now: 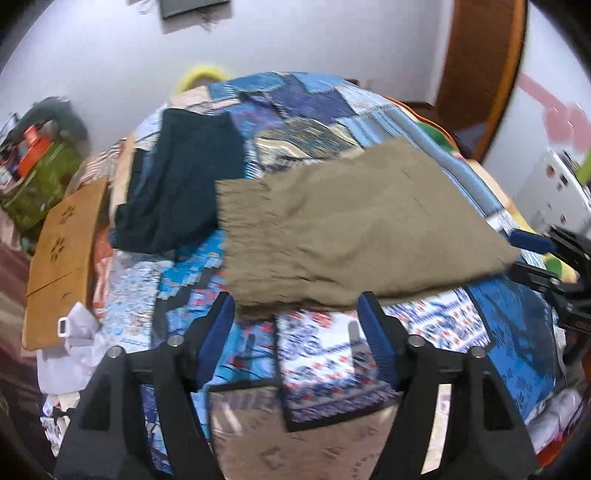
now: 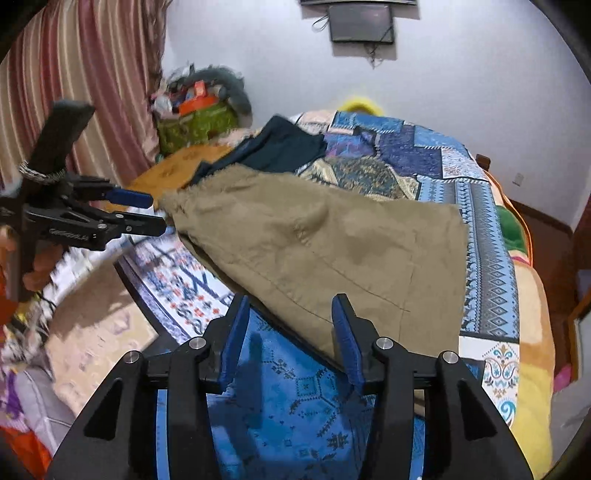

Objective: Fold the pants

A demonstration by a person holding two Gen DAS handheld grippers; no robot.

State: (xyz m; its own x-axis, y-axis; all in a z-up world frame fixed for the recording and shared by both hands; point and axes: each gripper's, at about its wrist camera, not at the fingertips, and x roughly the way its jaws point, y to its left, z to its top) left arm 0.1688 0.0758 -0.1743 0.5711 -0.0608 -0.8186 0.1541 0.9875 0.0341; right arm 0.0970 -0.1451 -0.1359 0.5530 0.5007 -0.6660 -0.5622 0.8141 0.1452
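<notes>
Pants (image 1: pixel 354 229), khaki, lie folded flat across a patchwork bedspread (image 1: pixel 314 99); gathered waistband faces the left of the left wrist view, hem end toward the right. Fabric lies loose on the spread, with a few soft bumps visible in the right wrist view.

Left gripper (image 1: pixel 295 325) sits just short of the near edge of the pants, both blue-padded jaws spread wide, nothing between them but bedspread. Seen from the right wrist camera, it points at the waistband corner, tips apart.

Right gripper (image 2: pixel 290 332) also stands parted, the pants' near edge running between its 2 fingers; the right pad overlaps the cloth in view, but the pads do not press on it.

Dark navy garment (image 1: pixel 177 188) lies beyond the waistband, touching it. Orange board (image 1: pixel 62 258) rests at the bed's left edge. Green bag (image 2: pixel 195 125) with clutter stands by the striped curtain (image 2: pixel 92 74). Dark screen (image 2: pixel 360 22) hangs on the white wall.
</notes>
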